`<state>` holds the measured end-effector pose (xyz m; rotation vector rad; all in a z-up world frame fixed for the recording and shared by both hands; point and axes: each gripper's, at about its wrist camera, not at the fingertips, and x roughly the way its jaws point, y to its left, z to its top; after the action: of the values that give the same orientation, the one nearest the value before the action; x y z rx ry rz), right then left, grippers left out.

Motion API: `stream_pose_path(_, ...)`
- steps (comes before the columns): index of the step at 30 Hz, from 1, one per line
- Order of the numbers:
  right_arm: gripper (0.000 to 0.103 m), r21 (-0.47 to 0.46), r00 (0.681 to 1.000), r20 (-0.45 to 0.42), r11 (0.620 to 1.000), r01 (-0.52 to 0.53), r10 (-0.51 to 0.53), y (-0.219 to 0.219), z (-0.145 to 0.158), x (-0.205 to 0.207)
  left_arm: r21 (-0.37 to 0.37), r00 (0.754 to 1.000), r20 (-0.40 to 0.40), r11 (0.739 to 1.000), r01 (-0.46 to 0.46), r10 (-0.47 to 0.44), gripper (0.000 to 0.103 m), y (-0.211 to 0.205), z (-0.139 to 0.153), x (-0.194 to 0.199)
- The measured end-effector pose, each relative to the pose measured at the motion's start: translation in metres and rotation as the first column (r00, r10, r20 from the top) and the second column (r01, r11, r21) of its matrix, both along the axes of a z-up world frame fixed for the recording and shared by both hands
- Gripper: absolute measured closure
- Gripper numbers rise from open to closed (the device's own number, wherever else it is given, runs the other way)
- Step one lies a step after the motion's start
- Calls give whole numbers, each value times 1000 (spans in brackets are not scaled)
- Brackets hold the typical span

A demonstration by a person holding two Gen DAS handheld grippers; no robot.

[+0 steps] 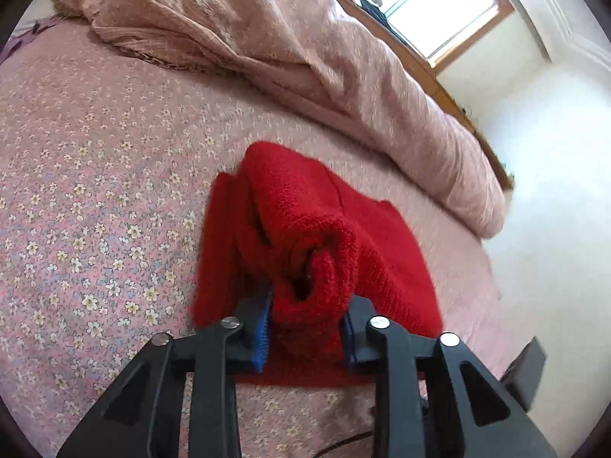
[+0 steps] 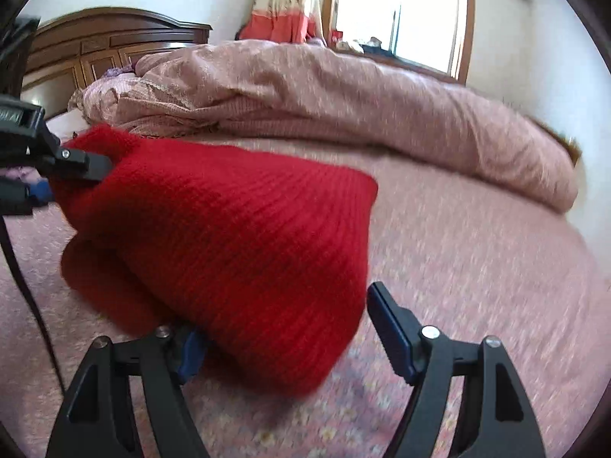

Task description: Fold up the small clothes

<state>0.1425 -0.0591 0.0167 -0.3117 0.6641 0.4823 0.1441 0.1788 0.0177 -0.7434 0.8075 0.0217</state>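
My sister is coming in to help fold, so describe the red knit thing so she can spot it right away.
Start at the bed with its pink flowered sheet and the rumpled pink quilt heaped along the far side. On the open sheet in front of that quilt lies the sweater, one end pinched in the left tongs. It is the only bright red, ribbed knit piece on the bed.

Bedrm: bed [image 1: 95, 191], duvet [image 2: 343, 87], headboard [image 2: 95, 45]

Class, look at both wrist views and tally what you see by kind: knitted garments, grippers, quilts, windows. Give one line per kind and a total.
Red knitted garment: 1
Grippers: 2, the left gripper with its jaws shut on the knit, the right gripper with its jaws apart
Pink quilt: 1
Window: 1
Total: 5
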Motion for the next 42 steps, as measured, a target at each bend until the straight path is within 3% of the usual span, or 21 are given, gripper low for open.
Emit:
stream_pose_path(6,26,-53,999,-3,997,47,-47,-20,2,-5,41,1000,-18,999,10,-9,88,-7,-5,-18)
stream_pose_path(11,29,-53,992,-90,995,80,-85,-50,-2,-8,110,998,-37,993,52,-49,88,-11,-11,-25)
stream_pose_path(16,29,-72,988,-113,993,97,-104,-64,-6,-15,157,995,-42,983,98,-93,82,-15,-11,-25)
stream_pose_path(17,35,-78,986,-120,991,109,-118,-68,-7,-18,167,994,-39,980,109,-104,81,-16,-9,-26)
stream_pose_path(18,53,-97,981,-124,986,137,-149,-73,-8,-19,177,992,-40,977,121,-116,81,-17,-6,-27)
stream_pose_path(19,90,-151,971,-106,969,198,-215,-79,-11,-18,178,993,-34,977,118,-114,81,-18,-3,-30)
stream_pose_path(20,94,-177,958,-106,953,246,-267,-87,-14,-15,167,993,-19,979,115,-113,81,-18,2,-34)
stream_pose_path(22,94,-90,940,-197,960,265,-278,-108,-15,-6,141,995,13,986,93,-96,81,-16,14,-45)
stream_pose_path(26,93,39,946,-249,974,225,-208,-116,-3,-2,132,986,153,991,39,-59,81,-13,53,-68)
stream_pose_path(31,93,116,987,-157,992,51,-32,-78,24,-8,236,975,219,972,-18,-36,81,-21,81,-50)
stream_pose_path(35,94,189,996,-74,981,-41,56,-49,49,-5,249,979,193,968,16,-66,81,-32,79,-7)
stream_pose_path(39,94,320,984,-1,932,-169,179,-29,66,6,327,987,90,940,94,-130,81,-52,56,20)
stream_pose_path(42,94,259,972,-111,950,-174,208,-7,42,21,424,987,22,895,136,-160,81,-62,30,17)
